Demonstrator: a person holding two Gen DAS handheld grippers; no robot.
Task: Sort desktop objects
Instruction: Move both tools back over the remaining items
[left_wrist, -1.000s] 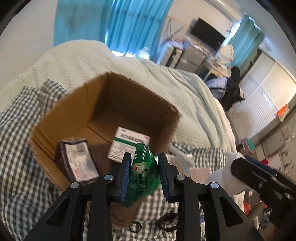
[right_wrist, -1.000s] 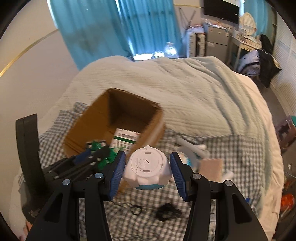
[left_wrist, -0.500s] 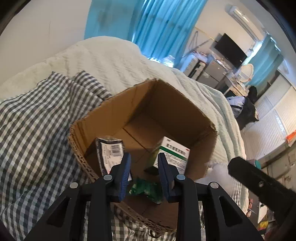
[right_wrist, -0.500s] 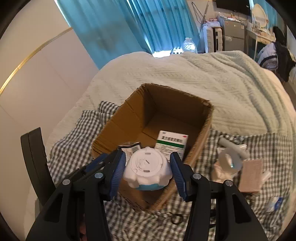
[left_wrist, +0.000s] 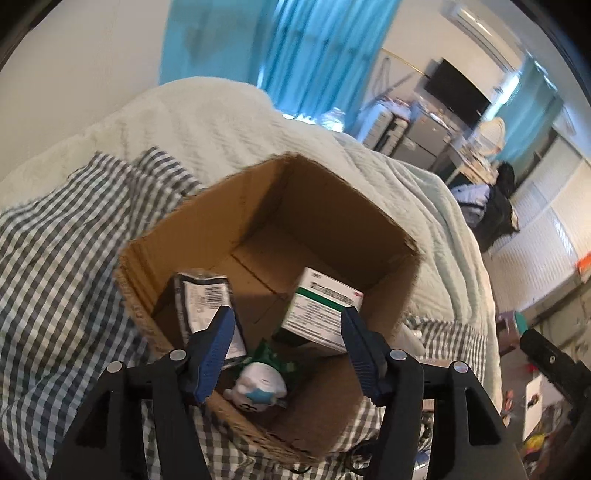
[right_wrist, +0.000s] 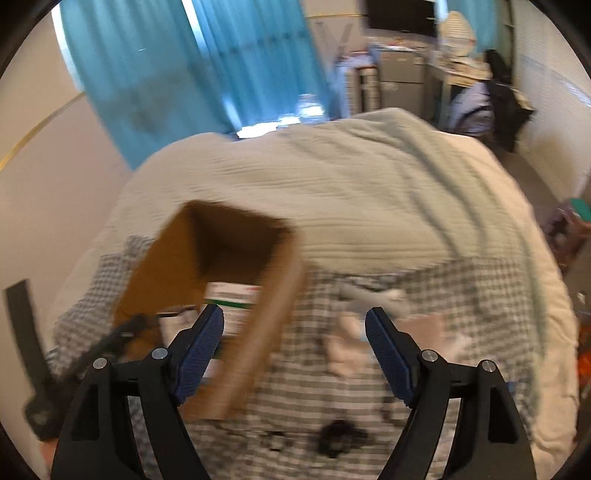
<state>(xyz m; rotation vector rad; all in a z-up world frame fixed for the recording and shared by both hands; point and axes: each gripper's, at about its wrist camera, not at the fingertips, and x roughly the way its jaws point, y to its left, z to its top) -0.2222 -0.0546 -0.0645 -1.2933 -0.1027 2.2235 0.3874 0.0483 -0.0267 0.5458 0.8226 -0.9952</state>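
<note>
Four things are seen inside the open cardboard box (left_wrist: 325, 206), which is set on a checked cloth (left_wrist: 55, 258) spread over a pale quilted bedcover (left_wrist: 229, 125): a dark packet with a barcode label (left_wrist: 203, 299) leaned against the near left wall, a white carton with a green band (left_wrist: 321, 310) tilted toward the right wall, a green sachet (left_wrist: 273, 356) low on the floor of the box, and a white round gadget with a blue patch (left_wrist: 260, 384) lying partly on that sachet by the near wall. The left gripper (left_wrist: 288, 350) is held above the near edge of the box, its jaws opening with nothing clamped between them. The right gripper (right_wrist: 293, 350) is shown in a blurred view beside the box's right wall, over the cloth; its jaws are likewise opening and nothing is pinched.
</note>
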